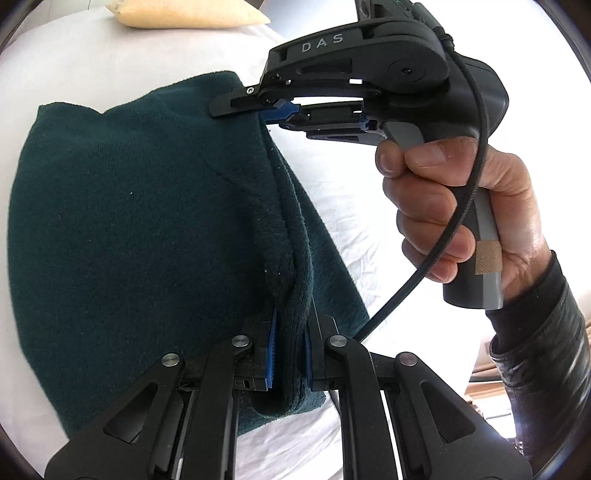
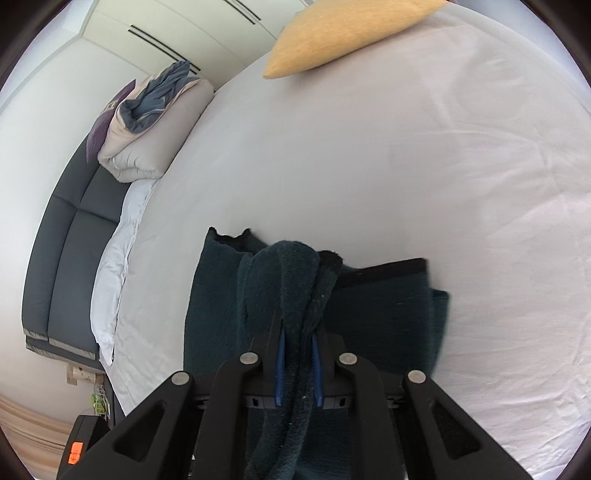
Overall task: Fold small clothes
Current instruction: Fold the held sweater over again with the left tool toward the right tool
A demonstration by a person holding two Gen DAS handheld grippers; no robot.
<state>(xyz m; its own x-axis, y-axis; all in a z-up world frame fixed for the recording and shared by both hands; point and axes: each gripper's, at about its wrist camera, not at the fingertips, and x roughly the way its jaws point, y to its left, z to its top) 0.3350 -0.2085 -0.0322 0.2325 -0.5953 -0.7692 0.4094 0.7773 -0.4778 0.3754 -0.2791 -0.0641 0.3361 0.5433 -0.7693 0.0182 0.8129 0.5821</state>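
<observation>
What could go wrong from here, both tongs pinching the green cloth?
1. The left tongs bite a thick bunch of cloth; a layer could slip out and spoil the fold.
2. The right tongs hold only the far edge, a shallow grip that may let go.
3. The cable hangs near the cloth and might snag.

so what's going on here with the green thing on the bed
A person is folding a dark green knitted garment on a bed with a white sheet. The left hand-held gripper is shut on a bunched edge of the fabric, and the right hand-held gripper is shut on another part of the same edge. The pinched edge is raised while the rest lies on the sheet. A yellow pillow lies farther up the bed.
</observation>
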